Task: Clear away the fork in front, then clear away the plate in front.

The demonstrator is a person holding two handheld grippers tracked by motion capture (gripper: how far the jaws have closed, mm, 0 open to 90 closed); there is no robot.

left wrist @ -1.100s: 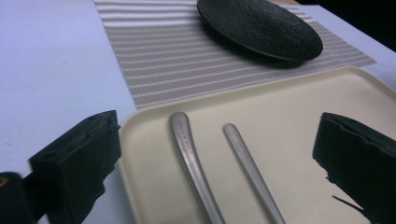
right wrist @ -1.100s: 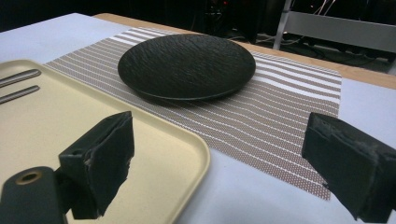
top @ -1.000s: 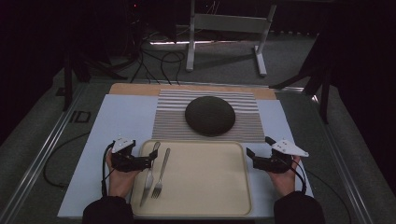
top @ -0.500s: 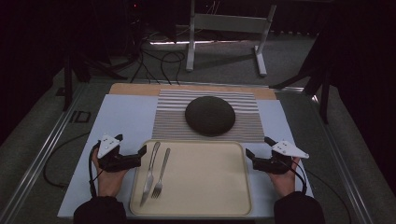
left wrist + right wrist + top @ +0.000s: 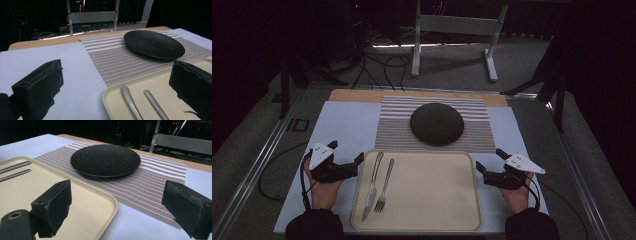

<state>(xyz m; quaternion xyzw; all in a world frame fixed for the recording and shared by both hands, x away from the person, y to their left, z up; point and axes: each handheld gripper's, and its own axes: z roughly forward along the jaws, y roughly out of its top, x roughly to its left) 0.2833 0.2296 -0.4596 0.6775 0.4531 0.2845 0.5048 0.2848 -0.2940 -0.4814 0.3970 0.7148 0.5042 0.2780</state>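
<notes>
Both tools released; left tool (image 5: 357, 162) should straddle the knife (image 5: 373, 184) handle just right of it, closing squarely.

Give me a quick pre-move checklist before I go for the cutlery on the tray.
1. Left gripper open: ok, jaws wide apart at the tray's left edge.
2. Right gripper open and holding nothing: ok, at the tray's right edge.
3. Knife and fork reachable: ok, side by side at the tray's left end, handles toward the plate.
4. Gap between knife and fork for a single pick: cannot tell, they lie close.
5. Plate clear of the path: ok, on the striped mat beyond the tray.
6. Tray flat on the table: ok.
</notes>
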